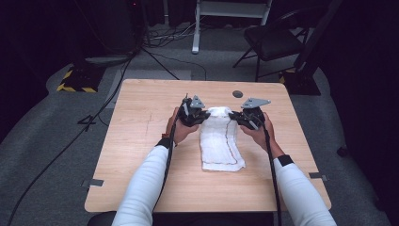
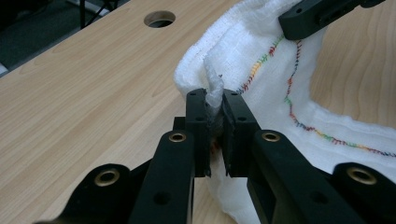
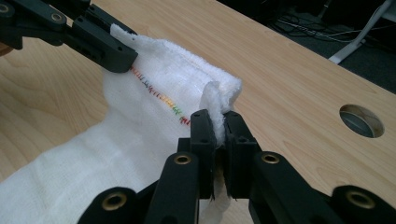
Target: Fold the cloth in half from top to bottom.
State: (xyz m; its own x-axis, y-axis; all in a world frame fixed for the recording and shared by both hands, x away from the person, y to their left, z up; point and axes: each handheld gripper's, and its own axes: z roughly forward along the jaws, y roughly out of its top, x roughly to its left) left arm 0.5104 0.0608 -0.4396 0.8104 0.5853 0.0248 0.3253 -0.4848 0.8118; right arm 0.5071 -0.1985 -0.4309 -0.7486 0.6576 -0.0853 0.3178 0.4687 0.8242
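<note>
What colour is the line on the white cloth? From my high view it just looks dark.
Observer: The stitching is rainbow thread: red, yellow, green, blue.
Operator: Are both grippers really pinching the cloth?
Observer: Yes. The left gripper has a bunched corner of the white cloth squeezed between its jaws.
Operator: And the other one?
Observer: The right gripper is shut on the other corner, with a tuft of cloth poking up above its jaws.
Operator: What is that dark dot on the table?
Observer: A round hole cut through the wooden table.
</note>
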